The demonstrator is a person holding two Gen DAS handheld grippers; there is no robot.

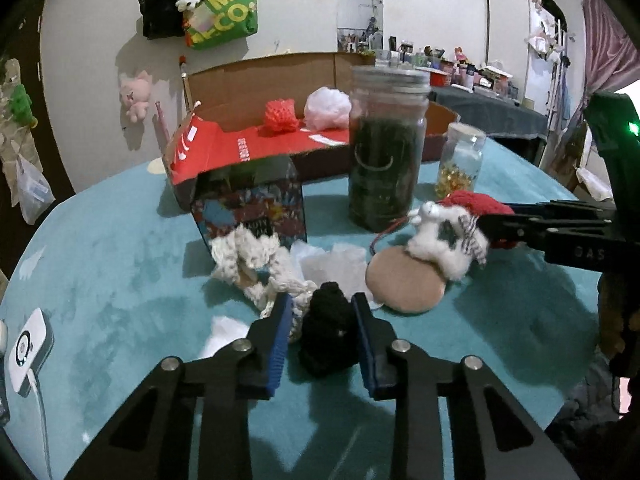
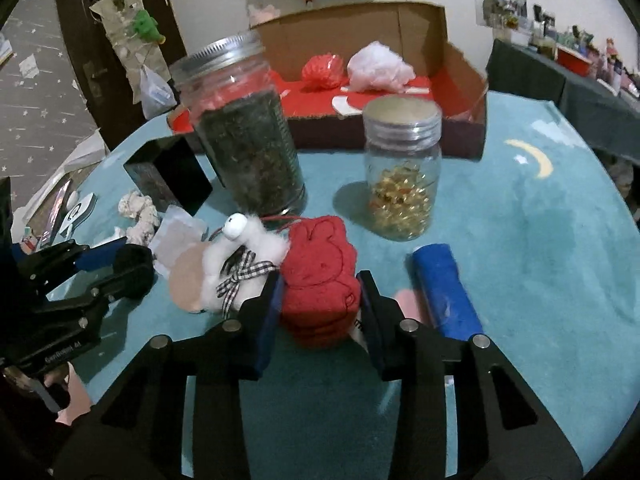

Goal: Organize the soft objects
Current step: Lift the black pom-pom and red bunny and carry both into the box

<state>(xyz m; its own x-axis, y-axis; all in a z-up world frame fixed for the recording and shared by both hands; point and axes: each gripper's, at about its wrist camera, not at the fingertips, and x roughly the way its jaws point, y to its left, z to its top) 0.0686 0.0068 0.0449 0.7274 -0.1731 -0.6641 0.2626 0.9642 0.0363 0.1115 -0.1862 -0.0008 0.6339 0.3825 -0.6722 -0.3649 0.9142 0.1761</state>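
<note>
My left gripper (image 1: 322, 312) is shut on a black knitted toy (image 1: 326, 334) just above the teal tablecloth; it also shows in the right wrist view (image 2: 134, 268). My right gripper (image 2: 318, 286) is shut on a red bunny-shaped soft toy (image 2: 320, 280), which also shows in the left wrist view (image 1: 476, 204). A white fluffy toy with a checked bow (image 2: 244, 256) lies beside it on a tan round pad (image 1: 404, 284). A white rope knot (image 1: 256, 258) lies behind the black toy. The open cardboard box (image 1: 256, 84) holds a red mesh ball (image 1: 280, 114) and a pink puff (image 1: 326, 106).
A tall jar of dark leaves (image 1: 384, 148) and a small jar of gold bits (image 2: 402, 168) stand mid-table. A dark patterned box (image 1: 252, 208) stands at the left. A blue roll (image 2: 446, 292) lies to the right. A white device (image 1: 28, 348) sits near the left edge.
</note>
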